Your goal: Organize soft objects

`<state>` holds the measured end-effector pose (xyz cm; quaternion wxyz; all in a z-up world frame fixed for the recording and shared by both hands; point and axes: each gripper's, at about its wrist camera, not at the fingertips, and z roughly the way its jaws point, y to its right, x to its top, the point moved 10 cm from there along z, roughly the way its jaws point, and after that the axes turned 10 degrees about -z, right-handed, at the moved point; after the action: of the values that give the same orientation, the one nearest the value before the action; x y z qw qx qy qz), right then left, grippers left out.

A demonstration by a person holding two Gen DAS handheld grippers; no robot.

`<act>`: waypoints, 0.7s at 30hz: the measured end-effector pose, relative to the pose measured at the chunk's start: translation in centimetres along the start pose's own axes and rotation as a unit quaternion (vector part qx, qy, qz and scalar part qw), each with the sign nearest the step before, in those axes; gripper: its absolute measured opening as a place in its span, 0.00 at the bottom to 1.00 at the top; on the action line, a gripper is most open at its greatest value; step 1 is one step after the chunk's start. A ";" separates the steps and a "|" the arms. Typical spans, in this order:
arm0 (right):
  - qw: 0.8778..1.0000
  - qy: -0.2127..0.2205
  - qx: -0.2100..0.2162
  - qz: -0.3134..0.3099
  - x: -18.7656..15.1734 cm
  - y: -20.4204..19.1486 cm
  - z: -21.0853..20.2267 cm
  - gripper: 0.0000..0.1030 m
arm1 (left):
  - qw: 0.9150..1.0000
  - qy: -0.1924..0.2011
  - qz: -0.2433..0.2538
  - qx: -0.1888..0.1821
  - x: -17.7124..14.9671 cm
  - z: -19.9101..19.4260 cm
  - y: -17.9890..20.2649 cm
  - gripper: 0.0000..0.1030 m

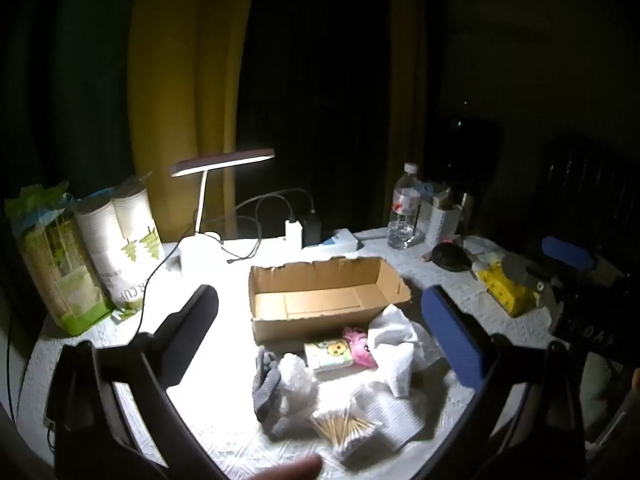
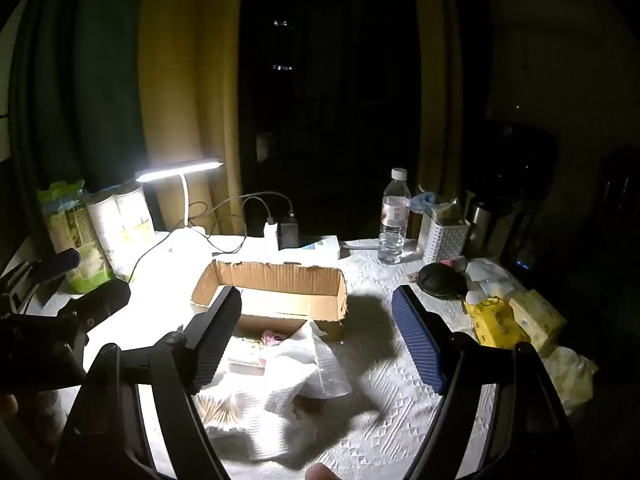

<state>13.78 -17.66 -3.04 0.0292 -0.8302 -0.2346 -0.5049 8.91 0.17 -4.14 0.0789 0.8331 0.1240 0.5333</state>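
Observation:
An open cardboard box (image 1: 324,300) (image 2: 276,292) sits mid-table with nothing inside. In front of it lies a heap of soft things: a white cloth (image 1: 394,344) (image 2: 296,360), a pink plush (image 1: 360,346) (image 2: 272,337), a small printed tissue pack (image 1: 330,354), a grey cloth (image 1: 266,390), crumpled clear plastic (image 1: 294,376) and a bag of cotton swabs (image 1: 344,428) (image 2: 218,410). My left gripper (image 1: 324,340) hovers open above the heap, nothing between its fingers. My right gripper (image 2: 316,344) is open too, over the heap's right side. The left gripper (image 2: 60,304) shows at the left edge of the right wrist view.
A lit desk lamp (image 1: 222,164) (image 2: 180,170), paper cup sleeves (image 1: 124,240), charger and cables (image 1: 296,232) stand at the back. A water bottle (image 2: 394,220), white basket (image 2: 444,240), black round case (image 2: 438,280) and yellow tissue packs (image 2: 504,320) crowd the right. Surroundings are dark.

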 end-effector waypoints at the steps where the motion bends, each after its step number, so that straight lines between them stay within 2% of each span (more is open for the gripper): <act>1: 1.000 0.002 0.001 0.003 0.0 0.0 0.1 0.78 | 1.000 -0.001 -0.001 -0.001 0.0 -0.1 -0.1 1.00; 21: 1.000 -0.009 0.003 0.004 -0.4 -0.2 0.8 0.78 | 1.000 -0.019 -0.001 0.014 -1.9 1.6 -0.8 1.00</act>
<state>14.23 -17.42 -3.81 0.0315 -0.8353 -0.2334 -0.4968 9.44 0.40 -6.70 0.0695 0.8442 0.1306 0.5152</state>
